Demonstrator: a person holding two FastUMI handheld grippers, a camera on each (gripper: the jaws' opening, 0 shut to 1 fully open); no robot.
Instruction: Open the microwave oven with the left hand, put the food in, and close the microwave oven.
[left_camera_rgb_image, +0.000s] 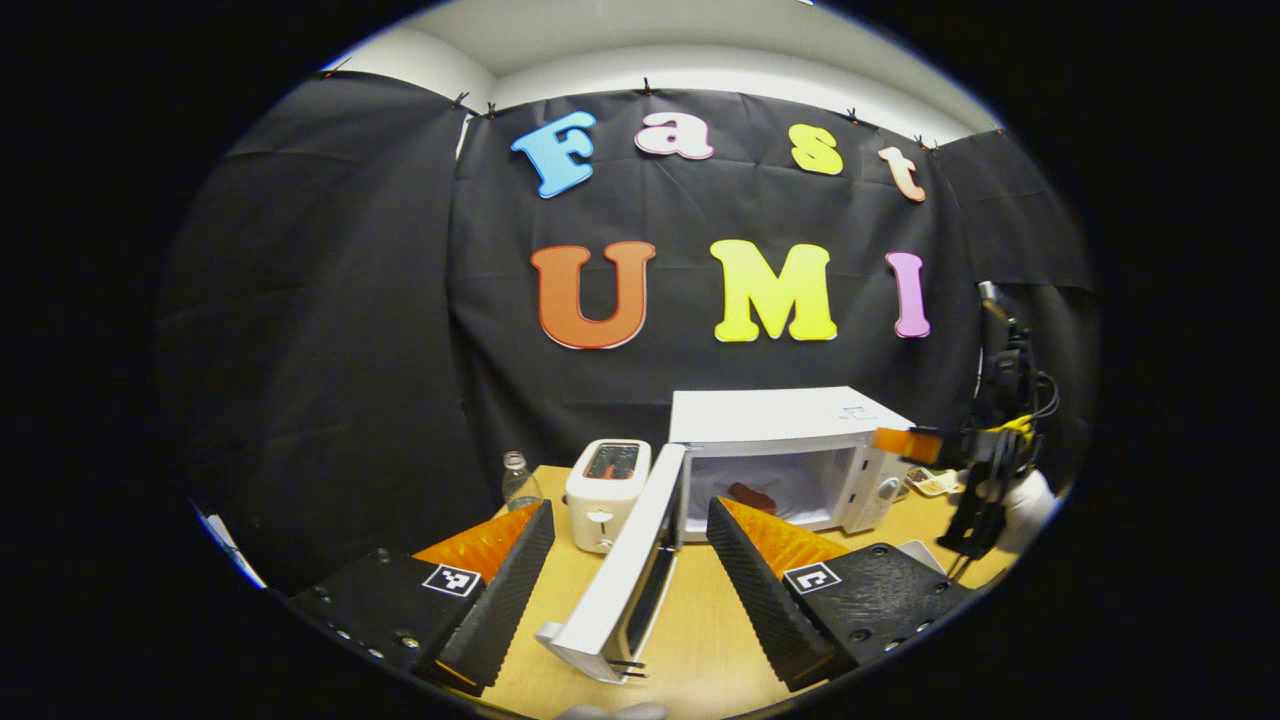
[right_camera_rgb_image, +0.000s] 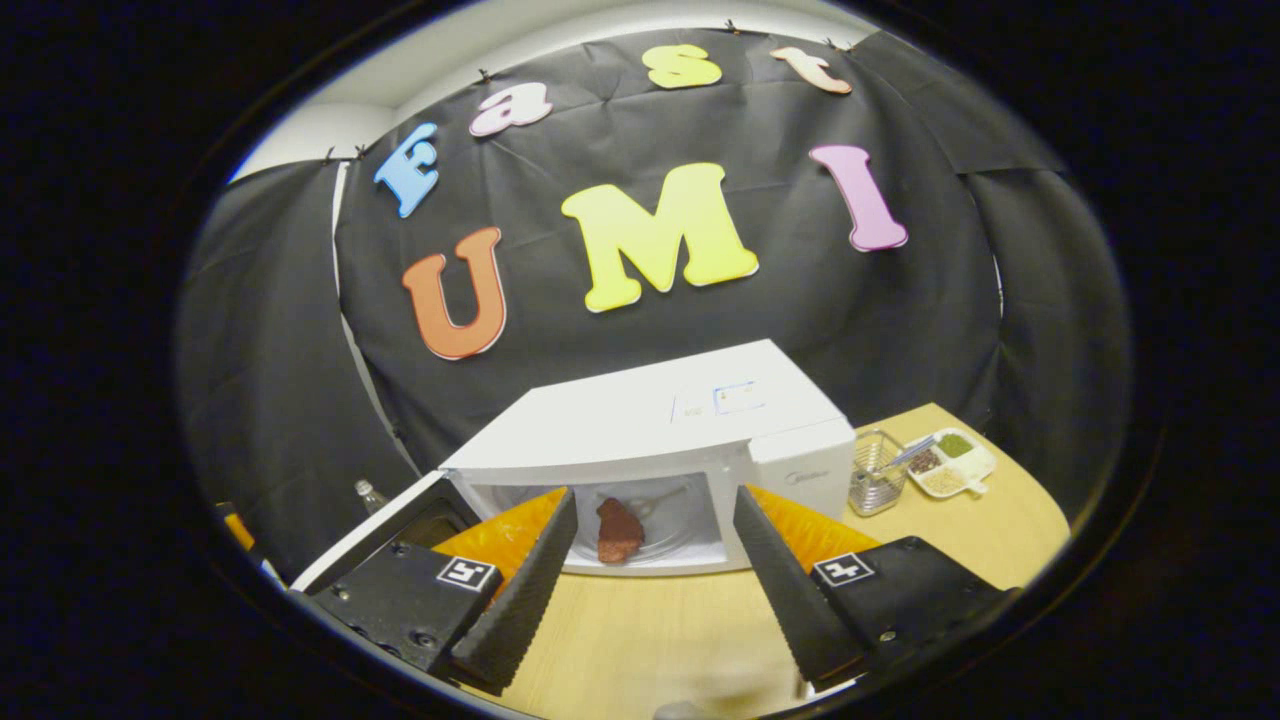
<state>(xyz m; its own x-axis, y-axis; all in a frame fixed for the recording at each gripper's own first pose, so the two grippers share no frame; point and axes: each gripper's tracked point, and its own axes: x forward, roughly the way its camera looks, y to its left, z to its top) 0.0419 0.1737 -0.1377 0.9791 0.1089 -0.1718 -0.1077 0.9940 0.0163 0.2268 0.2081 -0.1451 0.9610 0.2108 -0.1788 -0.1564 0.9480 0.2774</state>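
Observation:
The white microwave (left_camera_rgb_image: 790, 415) (right_camera_rgb_image: 660, 425) stands on the wooden table with its door (left_camera_rgb_image: 630, 570) (right_camera_rgb_image: 375, 535) swung wide open toward me. A reddish-brown piece of food (left_camera_rgb_image: 752, 496) (right_camera_rgb_image: 619, 531) lies inside the cavity. My left gripper (left_camera_rgb_image: 630, 590) is open, its fingers on either side of the door's free edge without touching it. In the right gripper view, my right gripper (right_camera_rgb_image: 650, 590) is open and empty in front of the cavity. In the left gripper view, the right gripper (left_camera_rgb_image: 975, 455) is held up at the right, beside the microwave.
A white toaster (left_camera_rgb_image: 605, 492) and a clear glass bottle (left_camera_rgb_image: 520, 482) stand left of the microwave. To its right are a small wire basket (right_camera_rgb_image: 875, 470) and a divided white dish (right_camera_rgb_image: 950, 460) with food in its compartments. The black cloth wall is close behind.

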